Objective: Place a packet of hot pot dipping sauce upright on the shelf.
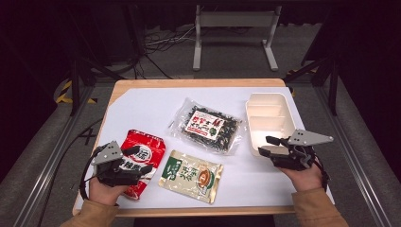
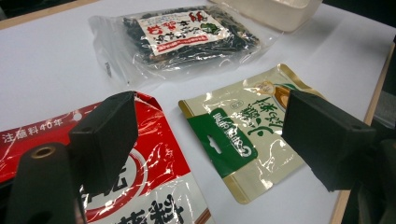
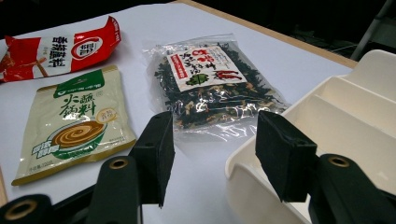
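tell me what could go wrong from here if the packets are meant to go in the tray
1. The left hand-held gripper, open over the red packet, faces a flat, glossy pouch; its jaws may slide off rather than pinch it.
2. The right hand-held gripper is open right at the cream tray wall and could nudge or tip the tray.
3. The clear seaweed bag looks about as wide as a tray compartment, so it may snag on the dividers.

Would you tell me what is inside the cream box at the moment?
The cream box looks empty: bare compartments split by dividers. The right gripper hides its near corner, so that bit stays unseen.
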`<state>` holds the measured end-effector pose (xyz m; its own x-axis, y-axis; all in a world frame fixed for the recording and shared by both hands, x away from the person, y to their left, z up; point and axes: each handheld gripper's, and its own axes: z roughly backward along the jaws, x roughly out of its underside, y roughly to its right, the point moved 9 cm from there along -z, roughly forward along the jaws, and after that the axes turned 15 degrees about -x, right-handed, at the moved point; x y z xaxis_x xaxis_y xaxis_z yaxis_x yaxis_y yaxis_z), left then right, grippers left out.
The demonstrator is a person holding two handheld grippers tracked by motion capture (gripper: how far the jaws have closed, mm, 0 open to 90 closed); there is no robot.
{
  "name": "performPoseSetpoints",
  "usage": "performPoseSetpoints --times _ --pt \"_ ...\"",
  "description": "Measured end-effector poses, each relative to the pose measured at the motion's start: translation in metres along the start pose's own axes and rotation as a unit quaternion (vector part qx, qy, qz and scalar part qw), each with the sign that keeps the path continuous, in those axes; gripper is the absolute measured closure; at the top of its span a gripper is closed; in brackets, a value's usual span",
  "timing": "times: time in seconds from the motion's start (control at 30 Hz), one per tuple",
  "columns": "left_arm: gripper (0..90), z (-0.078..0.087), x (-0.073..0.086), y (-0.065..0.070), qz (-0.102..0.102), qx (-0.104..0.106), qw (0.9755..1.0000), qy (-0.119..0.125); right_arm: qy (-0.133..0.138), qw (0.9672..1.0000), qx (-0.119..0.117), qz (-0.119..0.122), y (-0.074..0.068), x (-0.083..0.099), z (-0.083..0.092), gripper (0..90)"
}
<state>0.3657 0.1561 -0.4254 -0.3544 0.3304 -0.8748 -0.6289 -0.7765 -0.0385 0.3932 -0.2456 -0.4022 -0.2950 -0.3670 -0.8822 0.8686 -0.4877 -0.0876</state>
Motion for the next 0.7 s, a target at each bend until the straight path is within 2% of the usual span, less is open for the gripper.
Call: performPoseSetpoints --times 0.07,0.1,0.13,0.2,0.3,0.47,0.7 --pt "18.5 0.001 0.001 -0.001 0.005 -0.003 1.0000 0.000 -0.003 1.0000 -0.003 -0.004 -0.001 0.001 -0.002 45.9" --pt "18.6 0.001 0.001 -0.002 0.002 -0.005 1.0000 0.000 -0.005 0.9999 -0.007 -0.007 -0.001 0.001 -0.003 45.3" --pt "18.6 0.002 0.002 -0.002 0.008 -0.005 1.0000 -0.002 -0.008 0.9999 -0.009 -0.008 -0.002 0.001 -0.004 44.8" --pt "18.6 0.002 0.005 -0.003 0.002 -0.003 1.0000 -0.005 -0.012 0.9998 -0.015 -0.007 -0.003 0.000 -0.007 44.8" --pt "18.6 0.002 0.008 -0.002 0.006 -0.004 0.9999 -0.008 -0.011 0.9996 -0.024 -0.007 -0.006 -0.004 -0.010 44.8" --pt "18.5 0.008 0.012 -0.003 0.007 -0.011 0.9999 -0.009 -0.011 0.9990 -0.044 0.003 -0.009 -0.019 -0.021 44.1" --pt "18.2 0.015 0.015 -0.005 0.013 -0.017 0.9998 -0.004 -0.033 0.9964 -0.075 0.023 -0.016 -0.040 -0.044 41.7"
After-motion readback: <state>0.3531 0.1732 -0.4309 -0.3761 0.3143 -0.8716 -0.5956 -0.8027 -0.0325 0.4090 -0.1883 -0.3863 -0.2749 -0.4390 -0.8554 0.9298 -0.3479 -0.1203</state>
